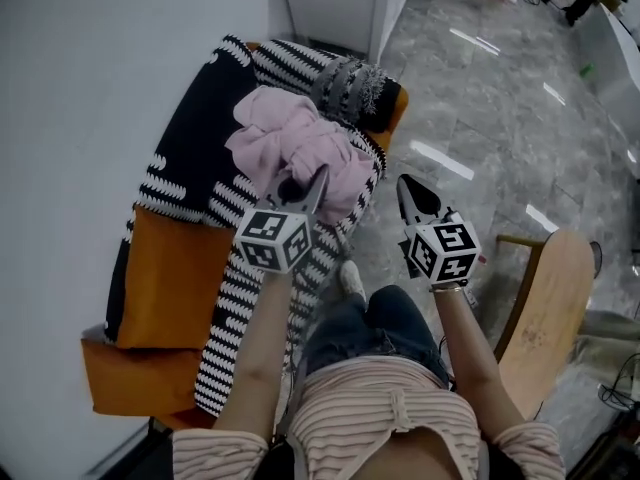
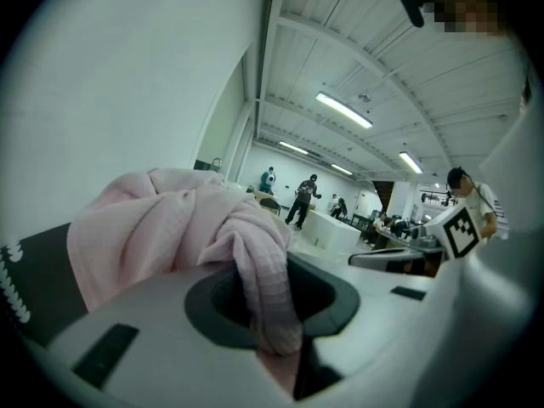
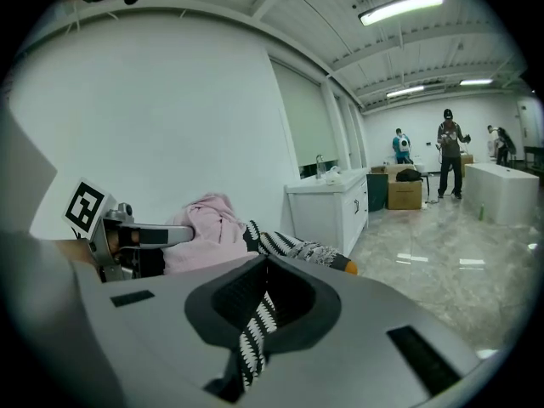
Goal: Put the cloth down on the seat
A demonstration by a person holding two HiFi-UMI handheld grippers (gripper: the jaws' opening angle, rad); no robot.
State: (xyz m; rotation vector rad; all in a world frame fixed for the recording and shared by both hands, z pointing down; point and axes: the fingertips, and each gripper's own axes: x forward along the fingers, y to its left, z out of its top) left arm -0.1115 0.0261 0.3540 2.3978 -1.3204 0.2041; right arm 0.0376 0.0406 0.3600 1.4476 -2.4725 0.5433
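A crumpled pink cloth [image 1: 300, 143] [image 2: 170, 228] [image 3: 204, 228] rests on the orange seat [image 1: 170, 278], on top of a black-and-white striped blanket [image 1: 200, 128] [image 3: 289, 246] that covers the seat. My left gripper [image 1: 305, 183] [image 2: 276, 313] is at the cloth's near edge, shut on a fold that runs down between its jaws. My right gripper [image 1: 402, 183] [image 3: 255, 321] is at the seat's right front corner. Its jaws are closed, and a strip of the striped blanket sits pinched between them.
A white cabinet [image 1: 345, 8] [image 3: 331, 206] stands just beyond the seat, and a white wall [image 1: 80, 68] runs along its left. A wooden chair [image 1: 550, 308] is at my right on the marble floor [image 1: 480, 118]. People [image 3: 449, 151] stand far off in the hall.
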